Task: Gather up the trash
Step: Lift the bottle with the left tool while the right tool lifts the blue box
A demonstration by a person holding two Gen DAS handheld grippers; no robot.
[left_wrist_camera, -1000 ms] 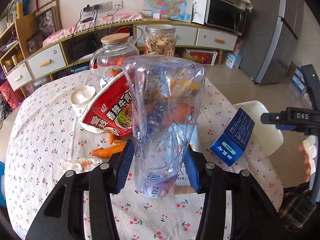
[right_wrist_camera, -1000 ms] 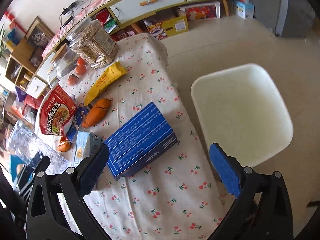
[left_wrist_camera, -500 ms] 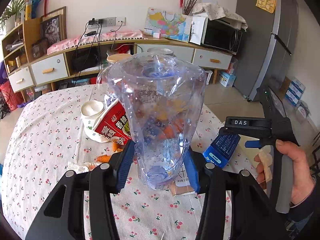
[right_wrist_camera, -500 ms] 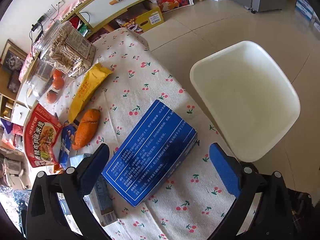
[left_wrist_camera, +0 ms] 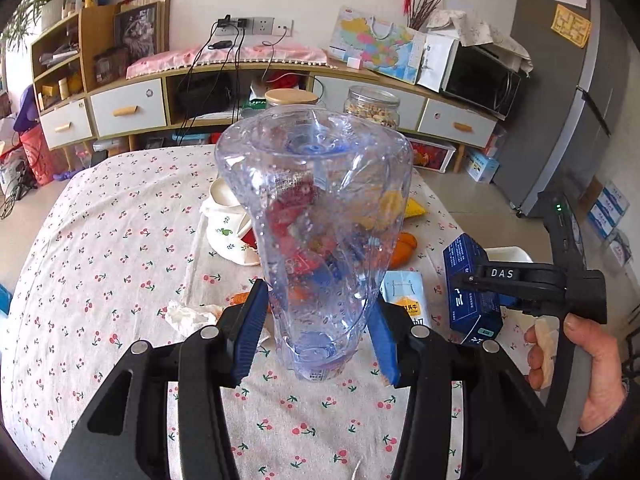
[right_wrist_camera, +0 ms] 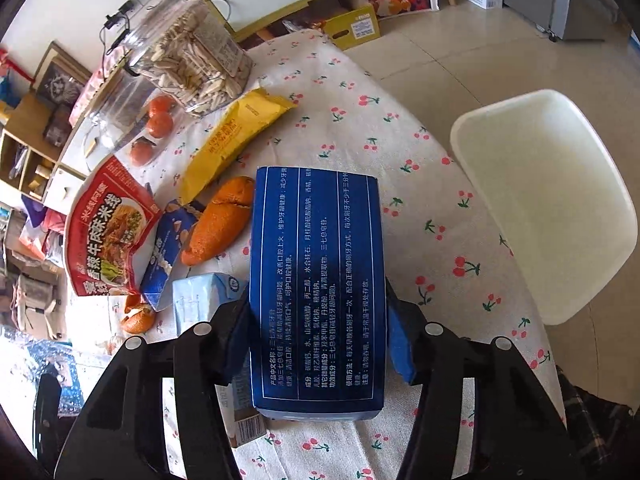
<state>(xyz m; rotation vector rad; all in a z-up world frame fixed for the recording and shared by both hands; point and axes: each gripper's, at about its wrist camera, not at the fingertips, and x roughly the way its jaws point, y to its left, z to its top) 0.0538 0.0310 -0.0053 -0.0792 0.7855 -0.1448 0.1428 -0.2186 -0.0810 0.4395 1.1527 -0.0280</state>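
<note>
My left gripper (left_wrist_camera: 316,332) is shut on a clear empty plastic bottle (left_wrist_camera: 316,216), held neck-down above the cherry-print tablecloth (left_wrist_camera: 100,260). My right gripper (right_wrist_camera: 318,344) is shut on a blue carton box (right_wrist_camera: 316,280), its pads pressing both long sides; the box also shows in the left wrist view (left_wrist_camera: 470,292), held at the table's right edge. Loose trash lies on the table: a red noodle packet (right_wrist_camera: 108,232), a yellow wrapper (right_wrist_camera: 236,140), orange peel (right_wrist_camera: 220,224), a small blue wrapper (right_wrist_camera: 168,248), a light-blue milk carton (right_wrist_camera: 204,300) and a crumpled tissue (left_wrist_camera: 188,314).
A white chair seat (right_wrist_camera: 548,208) stands right of the table. A glass jar of seeds (right_wrist_camera: 192,56), a glass pot with oranges (right_wrist_camera: 132,120) and a white ceramic bowl (left_wrist_camera: 228,232) sit at the table's far side. Cabinets line the wall.
My right gripper has closed on the blue box and lifted it off the table. My left gripper has raised the bottle higher and drawn back a little.
</note>
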